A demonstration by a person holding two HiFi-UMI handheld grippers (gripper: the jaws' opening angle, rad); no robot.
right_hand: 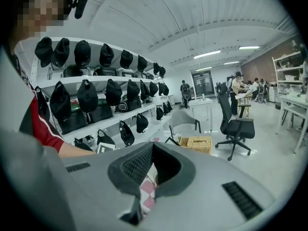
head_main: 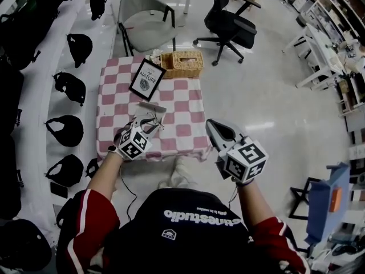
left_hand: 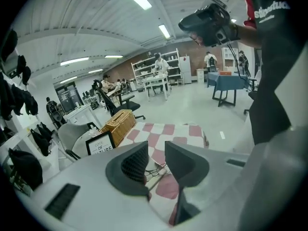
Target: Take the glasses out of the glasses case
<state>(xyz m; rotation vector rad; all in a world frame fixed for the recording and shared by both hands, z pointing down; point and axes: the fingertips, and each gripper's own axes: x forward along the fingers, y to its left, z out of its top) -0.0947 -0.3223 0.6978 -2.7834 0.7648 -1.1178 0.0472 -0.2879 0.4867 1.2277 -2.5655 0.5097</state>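
A pair of thin-framed glasses (head_main: 150, 120) lies on the pink-and-white checked tablecloth (head_main: 182, 110), just in front of a flat grey glasses case (head_main: 154, 106). My left gripper (head_main: 148, 124) hovers over the glasses, its jaws a small way apart with nothing between them. In the left gripper view the wire frame (left_hand: 155, 170) shows on the cloth through the gap between the left gripper's (left_hand: 156, 154) jaws. My right gripper (head_main: 210, 124) is held off the table's right edge, above the floor; the right gripper (right_hand: 151, 147) has its jaws together and holds nothing.
A framed sign (head_main: 147, 79) and a wicker tissue basket (head_main: 181, 63) stand at the table's far side. A grey chair (head_main: 147, 19) and a black office chair (head_main: 231, 24) are beyond. Shelves with black caps (head_main: 71, 87) run along the left.
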